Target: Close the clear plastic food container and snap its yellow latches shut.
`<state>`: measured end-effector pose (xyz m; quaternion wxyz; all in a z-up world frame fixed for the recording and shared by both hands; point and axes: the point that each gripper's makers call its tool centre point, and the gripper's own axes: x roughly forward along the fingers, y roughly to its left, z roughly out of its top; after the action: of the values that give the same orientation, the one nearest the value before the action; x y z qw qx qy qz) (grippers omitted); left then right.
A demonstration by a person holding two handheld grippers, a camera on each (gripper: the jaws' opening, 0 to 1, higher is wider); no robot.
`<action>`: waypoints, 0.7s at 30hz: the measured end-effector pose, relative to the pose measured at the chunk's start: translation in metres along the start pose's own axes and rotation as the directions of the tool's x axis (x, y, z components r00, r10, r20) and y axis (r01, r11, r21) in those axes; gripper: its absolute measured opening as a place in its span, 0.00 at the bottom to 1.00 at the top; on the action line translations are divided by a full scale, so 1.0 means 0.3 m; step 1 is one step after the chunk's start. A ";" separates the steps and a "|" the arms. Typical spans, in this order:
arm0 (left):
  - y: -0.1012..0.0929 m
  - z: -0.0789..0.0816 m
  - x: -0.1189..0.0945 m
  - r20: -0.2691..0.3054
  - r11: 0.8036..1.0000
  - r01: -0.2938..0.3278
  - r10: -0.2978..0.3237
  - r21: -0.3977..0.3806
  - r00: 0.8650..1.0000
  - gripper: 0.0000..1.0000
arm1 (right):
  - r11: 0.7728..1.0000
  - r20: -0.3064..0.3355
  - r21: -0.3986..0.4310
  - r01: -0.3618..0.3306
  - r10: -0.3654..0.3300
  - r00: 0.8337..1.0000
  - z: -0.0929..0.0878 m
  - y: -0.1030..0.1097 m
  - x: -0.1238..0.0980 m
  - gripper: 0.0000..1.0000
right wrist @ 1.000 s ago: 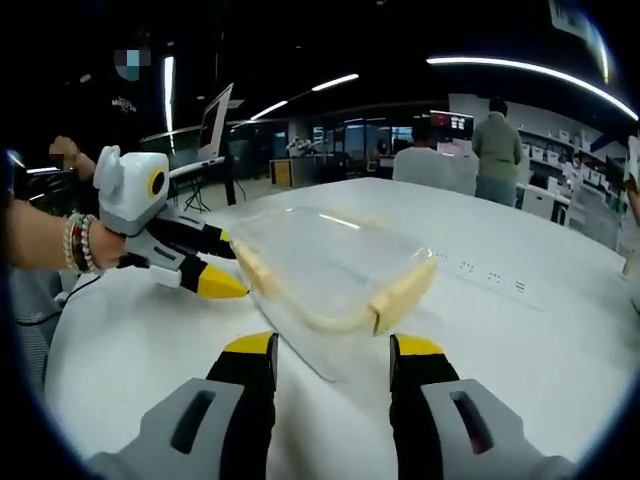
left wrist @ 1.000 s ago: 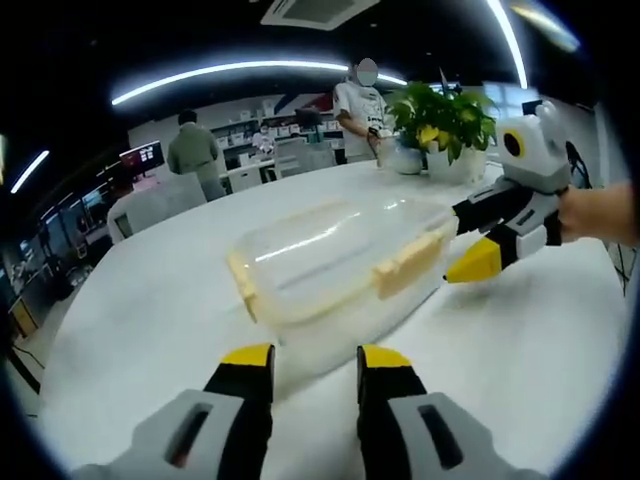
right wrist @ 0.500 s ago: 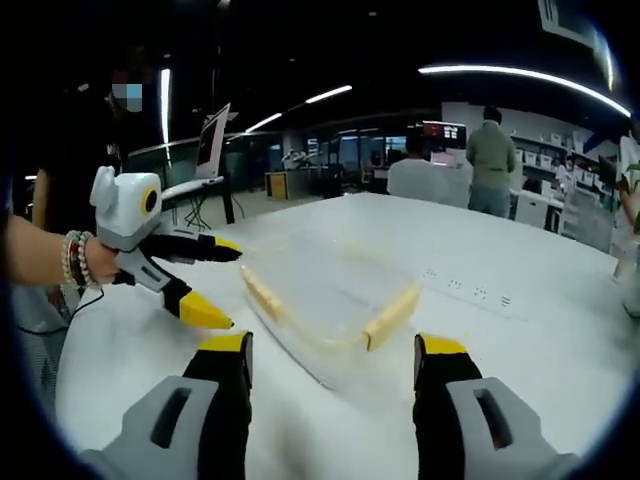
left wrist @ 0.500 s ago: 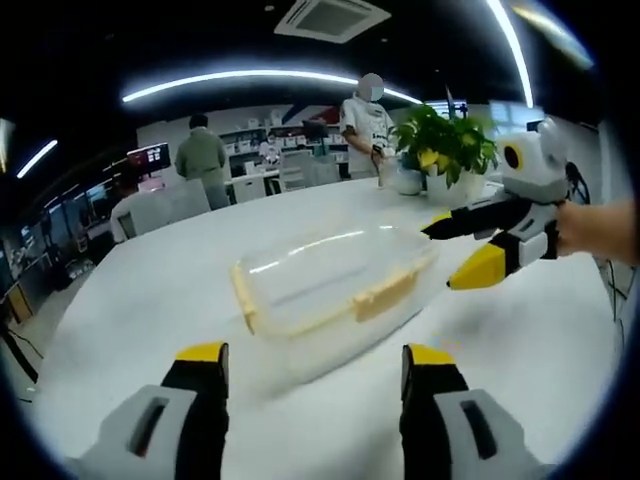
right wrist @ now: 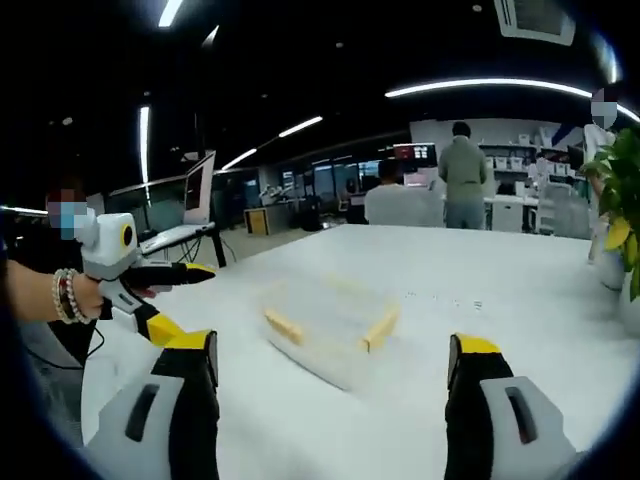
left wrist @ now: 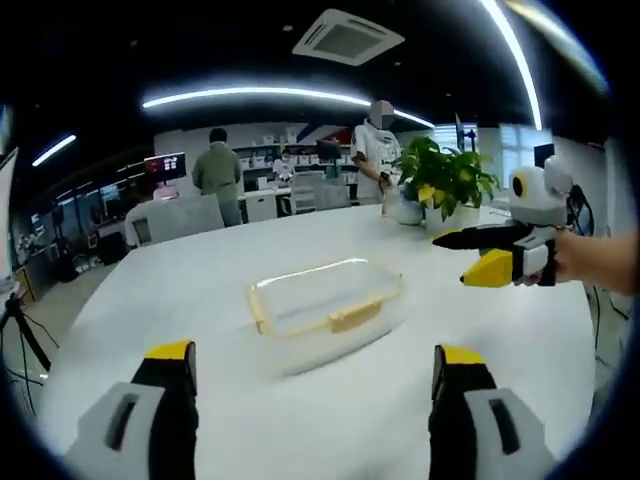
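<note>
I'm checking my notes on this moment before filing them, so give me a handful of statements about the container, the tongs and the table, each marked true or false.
1. The container sits on the white table with its lid on. True.
2. The left tongs are clamped on a yellow latch. False: their jaws are wide open, short of the container and touching nothing.
3. The right tongs are open and hold nothing. True.
4. The potted plant stands on the floor. False: it stands on the table, beyond the container.
5. In the left gripper view the right tongs hang off to the container's right, apart from it. True.
</note>
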<state>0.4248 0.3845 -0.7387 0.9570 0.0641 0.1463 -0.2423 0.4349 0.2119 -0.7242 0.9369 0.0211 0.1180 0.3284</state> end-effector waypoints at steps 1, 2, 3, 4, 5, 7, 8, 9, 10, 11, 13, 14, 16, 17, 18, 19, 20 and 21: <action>-0.008 0.006 -0.025 0.004 1.000 -0.004 0.004 0.000 1.000 0.96 | 1.000 -0.002 -0.018 0.013 -0.013 1.000 0.002 0.005 -0.019 0.91; -0.010 0.008 -0.040 0.003 1.000 -0.007 0.007 -0.002 1.000 0.96 | 1.000 -0.002 -0.020 0.017 -0.017 1.000 0.002 0.012 -0.031 0.92; -0.015 0.010 -0.058 0.004 1.000 -0.006 0.006 -0.003 1.000 0.96 | 1.000 -0.001 -0.017 0.013 -0.013 1.000 0.005 0.023 -0.049 0.93; -0.018 0.014 -0.080 0.008 1.000 -0.006 0.006 -0.003 1.000 0.96 | 1.000 -0.001 -0.012 0.015 -0.015 1.000 0.006 0.032 -0.062 0.93; -0.020 0.019 -0.101 0.012 1.000 -0.010 0.010 -0.007 1.000 0.96 | 1.000 0.000 -0.013 0.020 -0.020 1.000 0.009 0.044 -0.082 0.92; -0.017 0.031 -0.146 0.032 1.000 -0.028 0.028 -0.013 0.999 0.96 | 0.999 0.010 -0.024 0.030 -0.030 1.000 0.014 0.062 -0.115 0.90; -0.013 0.033 -0.162 0.035 0.999 -0.036 0.036 -0.018 0.999 0.95 | 0.999 0.015 -0.025 0.033 -0.032 0.999 0.014 0.072 -0.131 0.89; -0.010 0.037 -0.185 0.043 0.999 -0.037 0.038 -0.030 0.998 0.95 | 0.999 0.017 -0.020 0.039 -0.039 0.999 0.013 0.084 -0.152 0.88; -0.009 0.039 -0.199 0.048 0.999 -0.036 0.037 -0.038 0.998 0.95 | 0.999 0.019 -0.016 0.043 -0.043 0.999 0.013 0.091 -0.164 0.88; -0.008 0.045 -0.220 0.059 0.998 -0.034 0.037 -0.053 0.998 0.95 | 0.998 0.027 -0.009 0.054 -0.054 0.998 0.015 0.101 -0.184 0.88; -0.014 0.042 -0.257 0.051 0.998 -0.028 0.031 -0.056 0.998 0.94 | 0.998 0.029 0.028 0.048 -0.049 0.998 0.015 0.127 -0.212 0.87; -0.018 0.043 -0.274 0.051 0.998 -0.026 0.029 -0.058 0.998 0.93 | 0.998 0.029 0.028 0.050 -0.051 0.998 0.015 0.137 -0.225 0.87; -0.026 0.054 -0.312 0.067 0.998 -0.014 0.018 -0.059 0.998 0.93 | 0.998 0.038 0.019 0.068 -0.068 0.997 0.021 0.162 -0.261 0.86; -0.028 0.058 -0.326 0.069 0.998 -0.010 0.015 -0.058 0.997 0.93 | 0.997 0.036 0.016 0.070 -0.071 0.997 0.024 0.171 -0.275 0.86; -0.027 0.068 -0.348 0.075 0.998 -0.010 0.014 -0.057 0.997 0.93 | 0.997 0.037 0.013 0.076 -0.076 0.996 0.031 0.182 -0.297 0.86; -0.027 0.075 -0.364 0.079 0.998 -0.009 0.013 -0.056 0.997 0.93 | 0.996 0.036 0.005 0.084 -0.084 0.996 0.036 0.187 -0.313 0.85; -0.029 0.091 -0.389 0.096 0.999 -0.004 0.009 -0.055 0.995 0.93 | 0.994 0.047 -0.012 0.104 -0.104 0.994 0.049 0.189 -0.340 0.85; -0.031 0.099 -0.406 0.103 0.999 -0.001 0.006 -0.052 0.995 0.92 | 0.993 0.056 -0.017 0.113 -0.112 0.992 0.058 0.195 -0.357 0.85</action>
<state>0.3254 0.4249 -0.6730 0.9650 0.0269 0.1030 -0.2396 0.3224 0.1919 -0.6781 0.9570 0.0138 0.0898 0.2756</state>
